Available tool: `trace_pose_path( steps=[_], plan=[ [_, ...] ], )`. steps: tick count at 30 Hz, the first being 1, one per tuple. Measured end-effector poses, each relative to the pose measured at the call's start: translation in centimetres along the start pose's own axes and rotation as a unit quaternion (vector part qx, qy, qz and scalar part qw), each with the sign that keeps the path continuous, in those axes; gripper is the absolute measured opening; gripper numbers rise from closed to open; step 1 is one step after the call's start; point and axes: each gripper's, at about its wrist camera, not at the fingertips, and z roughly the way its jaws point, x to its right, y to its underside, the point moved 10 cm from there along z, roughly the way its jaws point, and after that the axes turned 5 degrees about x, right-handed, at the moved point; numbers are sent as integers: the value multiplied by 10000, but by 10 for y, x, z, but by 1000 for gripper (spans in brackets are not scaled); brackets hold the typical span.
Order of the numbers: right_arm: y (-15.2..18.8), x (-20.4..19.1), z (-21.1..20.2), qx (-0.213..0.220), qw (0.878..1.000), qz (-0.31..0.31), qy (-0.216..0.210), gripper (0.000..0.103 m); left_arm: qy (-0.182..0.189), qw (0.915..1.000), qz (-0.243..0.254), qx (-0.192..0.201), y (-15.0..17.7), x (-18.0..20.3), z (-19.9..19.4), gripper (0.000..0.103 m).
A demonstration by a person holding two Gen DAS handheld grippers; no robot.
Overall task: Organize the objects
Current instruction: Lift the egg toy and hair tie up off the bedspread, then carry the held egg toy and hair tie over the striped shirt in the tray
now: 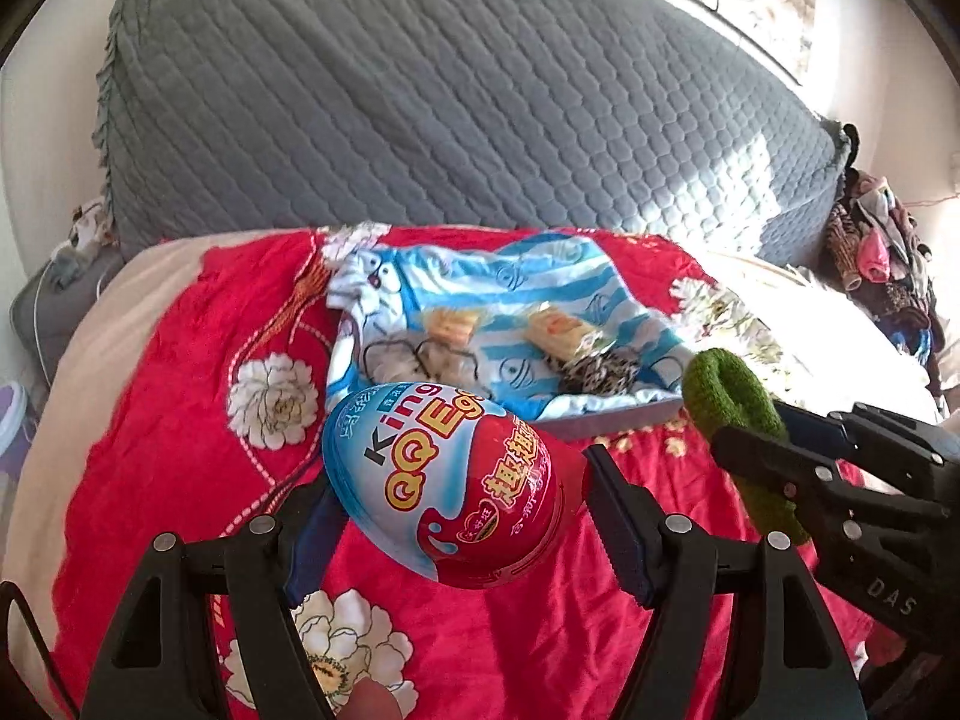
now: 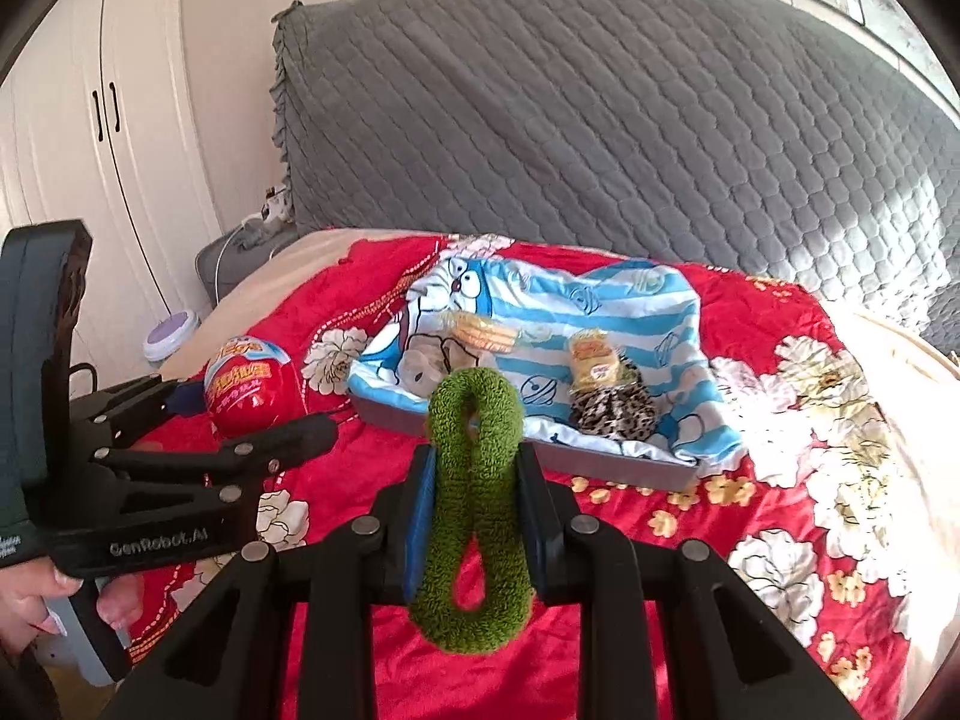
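The left gripper (image 1: pixel 462 516) clasps a red-and-blue King QQ Egg toy egg (image 1: pixel 447 483) above the red floral bedspread (image 1: pixel 180 360). To its right, the right gripper (image 2: pixel 477 516) pinches a green fuzzy scrunchie (image 2: pixel 474 504). Farther off lies a shallow tray (image 2: pixel 600 462), lined with blue cartoon cloth (image 2: pixel 630 300), holding what look like wrapped snacks (image 2: pixel 591 360).

both wrist views angled down, close over red bedspread (image 1: pixel 180 420); share tray (image 2: pixel 540 456).
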Motion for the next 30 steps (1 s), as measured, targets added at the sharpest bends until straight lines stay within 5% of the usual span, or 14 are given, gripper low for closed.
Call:
trace_pose_path(
  steps=[14, 30],
  plan=[
    [-31, 17, -45, 502, 9986, 31, 130, 26, 103, 9993, 228, 268, -36, 33, -18, 76],
    [-57, 43, -3, 625, 9979, 79, 133, 26, 12, 9994, 288, 174, -60, 39, 48, 76]
  ],
)
